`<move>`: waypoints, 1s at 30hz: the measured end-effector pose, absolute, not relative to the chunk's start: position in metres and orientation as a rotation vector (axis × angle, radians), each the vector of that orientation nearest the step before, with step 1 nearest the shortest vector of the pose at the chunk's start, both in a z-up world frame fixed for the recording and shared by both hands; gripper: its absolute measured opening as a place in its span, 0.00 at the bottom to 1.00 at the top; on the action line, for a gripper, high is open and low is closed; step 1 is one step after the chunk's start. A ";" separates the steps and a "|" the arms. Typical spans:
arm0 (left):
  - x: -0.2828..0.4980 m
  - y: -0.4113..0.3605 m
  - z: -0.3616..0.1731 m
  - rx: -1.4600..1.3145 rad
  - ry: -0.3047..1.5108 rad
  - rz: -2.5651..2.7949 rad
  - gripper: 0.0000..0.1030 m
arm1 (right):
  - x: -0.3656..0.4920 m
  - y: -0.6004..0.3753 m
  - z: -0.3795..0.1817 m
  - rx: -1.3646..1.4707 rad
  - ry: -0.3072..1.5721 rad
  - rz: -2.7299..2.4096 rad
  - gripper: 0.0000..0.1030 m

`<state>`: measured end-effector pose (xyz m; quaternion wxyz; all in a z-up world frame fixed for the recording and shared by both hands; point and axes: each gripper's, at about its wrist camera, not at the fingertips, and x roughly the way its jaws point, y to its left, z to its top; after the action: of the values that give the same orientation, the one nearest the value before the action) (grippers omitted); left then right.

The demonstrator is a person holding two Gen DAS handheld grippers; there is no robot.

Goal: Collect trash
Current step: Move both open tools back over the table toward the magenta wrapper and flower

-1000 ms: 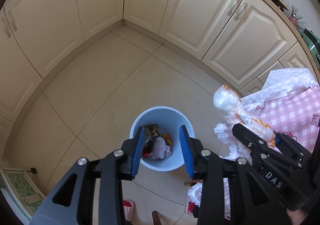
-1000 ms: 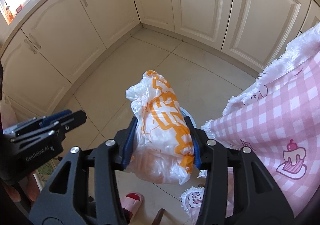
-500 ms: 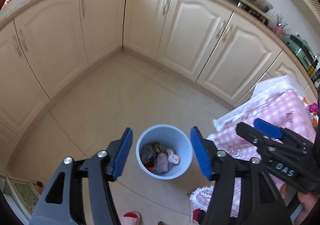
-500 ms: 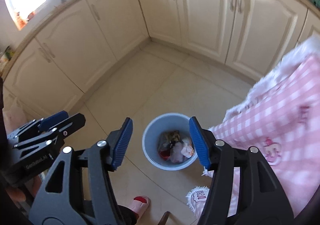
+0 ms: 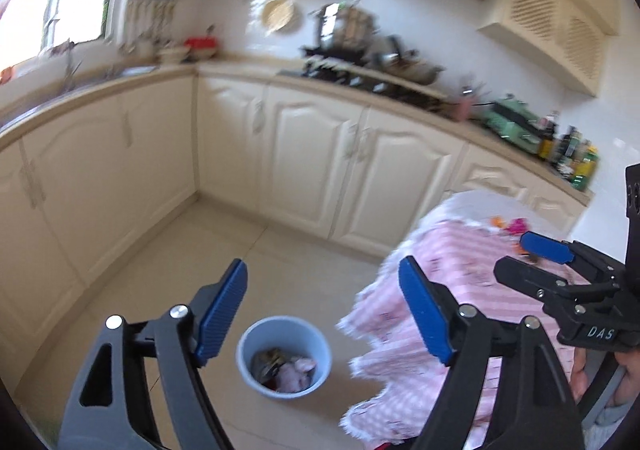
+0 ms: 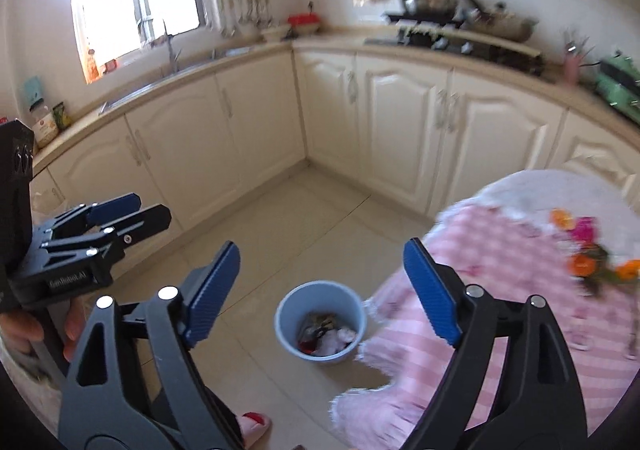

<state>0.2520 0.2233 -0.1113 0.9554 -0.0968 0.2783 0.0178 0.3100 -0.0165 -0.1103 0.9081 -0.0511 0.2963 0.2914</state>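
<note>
Blue bin (image 6: 320, 320) stands on the tiled floor (image 6: 256, 234) beside the pink-checked tablecloth (image 6: 500, 278), trash (image 6: 328, 334) inside – left gripper (image 5: 322, 314) and right gripper (image 6: 320, 290) both empty, jaws opening wide

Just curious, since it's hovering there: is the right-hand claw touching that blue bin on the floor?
Apart. In the right wrist view the right gripper, jaws opening and empty, hangs well above the blue bin.

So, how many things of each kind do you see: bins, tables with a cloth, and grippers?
Bins: 1, the blue bin on the floor
Tables with a cloth: 1, the table in pink check
Grippers: 2, the left gripper and the right gripper, both opening with nothing between the fingers
Total: 4
</note>
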 end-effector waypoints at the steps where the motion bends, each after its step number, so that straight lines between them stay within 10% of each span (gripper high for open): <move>1: 0.253 0.212 -0.108 -0.191 0.557 0.015 0.76 | 0.306 -0.029 -0.106 -0.103 0.598 0.583 0.82; 30: 0.345 -0.115 -0.132 0.072 0.685 -0.488 0.76 | 0.307 -0.322 -0.128 0.043 0.618 0.203 0.84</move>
<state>0.3449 -0.1153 -0.1324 0.9122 0.0349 0.3323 -0.2371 0.3065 -0.3224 -0.1284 0.9474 0.0209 0.3035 0.0998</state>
